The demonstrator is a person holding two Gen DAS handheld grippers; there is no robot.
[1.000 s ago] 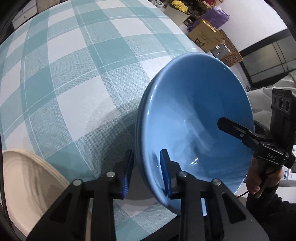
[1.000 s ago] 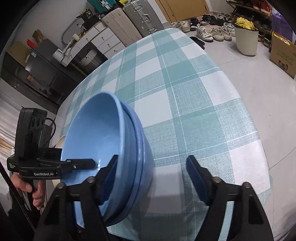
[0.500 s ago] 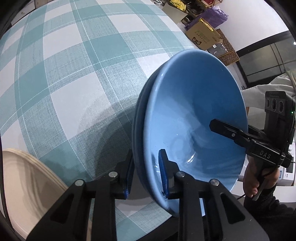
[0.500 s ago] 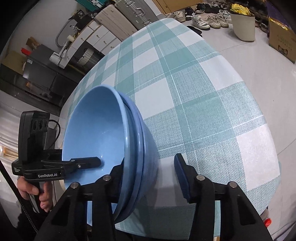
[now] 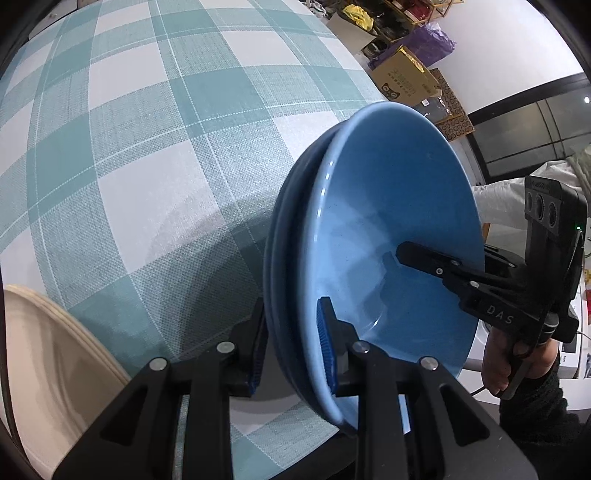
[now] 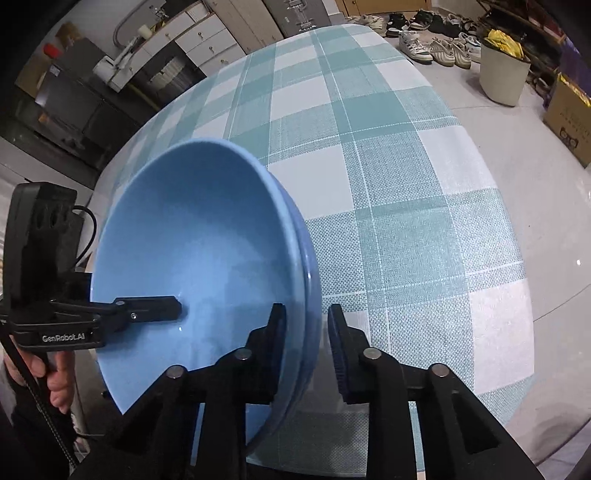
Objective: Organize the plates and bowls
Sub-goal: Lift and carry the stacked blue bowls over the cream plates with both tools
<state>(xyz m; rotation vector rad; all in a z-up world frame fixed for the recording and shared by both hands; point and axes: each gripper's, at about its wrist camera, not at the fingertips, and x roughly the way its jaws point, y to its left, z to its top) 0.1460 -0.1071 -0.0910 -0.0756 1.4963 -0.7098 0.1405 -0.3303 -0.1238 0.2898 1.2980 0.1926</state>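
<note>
Two stacked blue bowls [image 5: 388, 221] [image 6: 192, 240] hang tilted above the near edge of the teal-and-white checked table [image 5: 147, 147]. My left gripper [image 5: 291, 321] is shut on one side of the stack's rim, one pad inside the top bowl and one outside the lower bowl. My right gripper [image 6: 306, 314] straddles the opposite side of the rim and its jaws are closing on it; a thin gap still shows at the outer pad's tip. Each view shows the other gripper's inner finger [image 5: 410, 254] [image 6: 162, 308] lying inside the top bowl.
Stacked beige plates [image 5: 44, 369] lie at the table's near left corner. Past the table's edge are cardboard boxes [image 5: 402, 74], a beige bin [image 6: 504, 70], several shoes [image 6: 424, 37] and cabinets [image 6: 184, 33]. A person's hands [image 5: 506, 362] [image 6: 55, 380] hold the gripper handles.
The right gripper's jaws have come in from wide apart to narrow around the bowls' rim. The left gripper has kept its grip, and the stack has barely shifted.
</note>
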